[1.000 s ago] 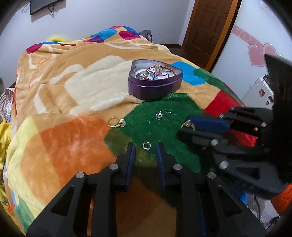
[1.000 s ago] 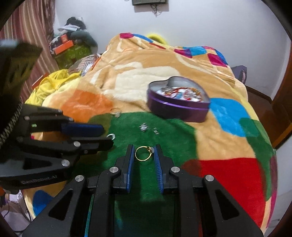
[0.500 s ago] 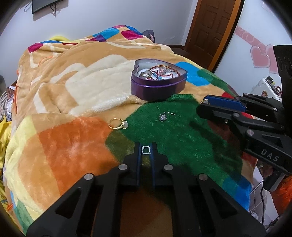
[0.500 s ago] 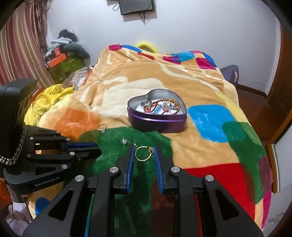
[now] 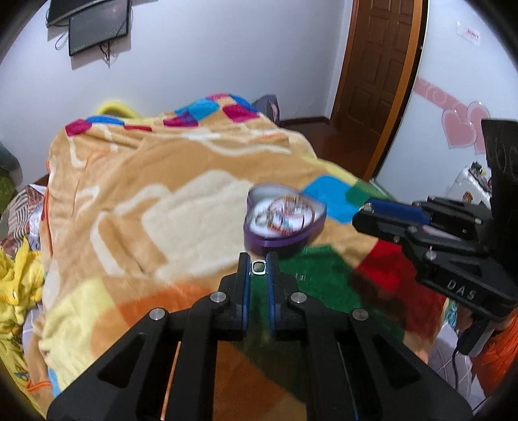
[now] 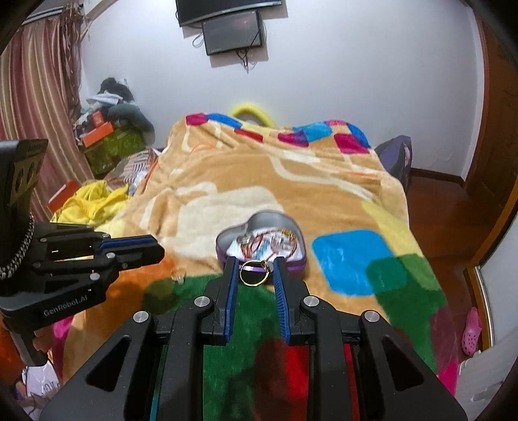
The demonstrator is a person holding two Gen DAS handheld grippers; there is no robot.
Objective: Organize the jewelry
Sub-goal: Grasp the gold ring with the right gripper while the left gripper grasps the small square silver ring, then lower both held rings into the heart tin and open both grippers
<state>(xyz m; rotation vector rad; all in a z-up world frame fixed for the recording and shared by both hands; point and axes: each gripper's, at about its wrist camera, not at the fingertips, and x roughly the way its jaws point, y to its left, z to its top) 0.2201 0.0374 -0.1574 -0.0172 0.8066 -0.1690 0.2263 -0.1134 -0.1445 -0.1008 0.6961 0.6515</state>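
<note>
A bedroom: a bed under a patchwork fleece blanket (image 5: 168, 207) of tan, orange, green, red and blue, white walls, a dark screen (image 6: 231, 30) on the far wall, a brown door (image 5: 382, 64) to the right in the left wrist view.

Against the pictures half a second back, both tongs have risen off the blanket and the cameras have tipped up, so more wall and screen show and the blanket sits lower and blurred. Each has carried its piece along.

The left tongs (image 5: 258, 264) are closed on a small silver ring (image 5: 258, 267), pinched between the blue pads at the very tips and clear of the blanket. Just beyond those tips, slightly right, lies the purple heart-shaped tin (image 5: 285, 221), open, with bracelets and other pieces heaped inside; it is blurred. The right tongs (image 5: 375, 215) show to the right of the tin in this view, near its rim.

In the right wrist view the right tongs (image 6: 255, 270) grip a gold ring (image 6: 254, 273), which spans the gap between the two pads, held above the green patch. The heart-shaped tin (image 6: 262, 241) lies directly ahead, its near wall just behind the ring. To the left, the left tongs (image 6: 155, 251) hang well apart from the tin, and below their tips another ring (image 6: 178, 276) lies on the blanket at the edge of the orange patch. Farther off, left of the bed, clothes and boxes (image 6: 110, 129) are piled by a striped curtain (image 6: 39, 97).
</note>
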